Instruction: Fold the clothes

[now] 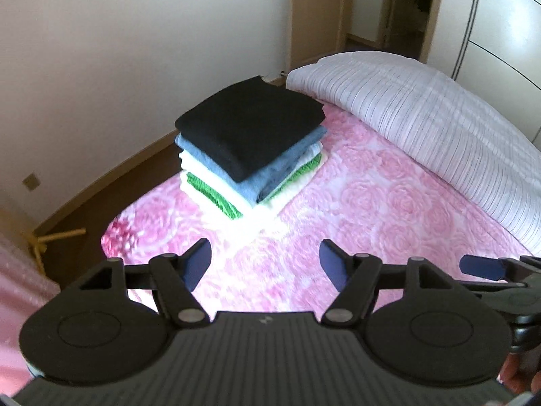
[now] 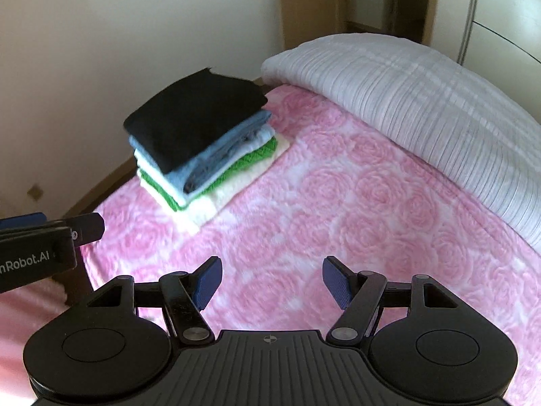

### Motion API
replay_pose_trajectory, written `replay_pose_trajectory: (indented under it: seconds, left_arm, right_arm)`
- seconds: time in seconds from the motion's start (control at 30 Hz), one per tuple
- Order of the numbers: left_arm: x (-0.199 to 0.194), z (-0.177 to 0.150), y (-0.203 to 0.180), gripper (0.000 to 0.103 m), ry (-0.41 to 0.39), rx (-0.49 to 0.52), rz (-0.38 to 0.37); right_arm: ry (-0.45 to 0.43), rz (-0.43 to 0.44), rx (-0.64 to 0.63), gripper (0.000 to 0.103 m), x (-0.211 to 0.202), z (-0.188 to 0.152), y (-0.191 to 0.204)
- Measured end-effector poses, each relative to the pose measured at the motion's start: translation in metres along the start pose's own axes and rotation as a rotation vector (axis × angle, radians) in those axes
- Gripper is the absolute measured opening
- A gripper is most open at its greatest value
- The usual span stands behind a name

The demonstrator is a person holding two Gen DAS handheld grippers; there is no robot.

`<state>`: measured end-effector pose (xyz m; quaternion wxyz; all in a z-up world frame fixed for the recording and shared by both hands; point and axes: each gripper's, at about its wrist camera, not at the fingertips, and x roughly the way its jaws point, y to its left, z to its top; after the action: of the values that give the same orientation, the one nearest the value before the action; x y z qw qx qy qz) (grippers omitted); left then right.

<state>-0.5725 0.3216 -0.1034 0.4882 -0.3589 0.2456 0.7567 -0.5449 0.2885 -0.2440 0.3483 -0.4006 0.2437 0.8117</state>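
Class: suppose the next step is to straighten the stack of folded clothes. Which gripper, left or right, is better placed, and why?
Probably the left gripper. In its view the stack lies straight ahead between its open fingers. From the right gripper, also open, the stack sits off to the left.

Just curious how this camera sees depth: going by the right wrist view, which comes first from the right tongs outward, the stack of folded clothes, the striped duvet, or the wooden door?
1. Stack of folded clothes: nearest to the right tongs, ahead and left, on the pink bedspread.
2. Striped duvet: farther, along the bed's right side.
3. Wooden door: farthest, beyond the bed.
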Motion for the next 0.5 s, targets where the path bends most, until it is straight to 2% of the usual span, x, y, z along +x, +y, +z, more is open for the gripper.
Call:
replay_pose_trajectory:
  seconds: [0.23,0.5]
  left_arm:
    - [-0.011,-0.017,-0.024,0.068,0.027,-0.065,0.062]
    - [-0.016,-0.032,-0.046,0.068,0.063,-0.143,0.130]
  right_arm:
    - [0.020,0.051,-0.062,0.069,-0.013,-0.011,-0.029]
    - [0.054,0.074,-0.167,0.069,0.003,-0.003,-0.040]
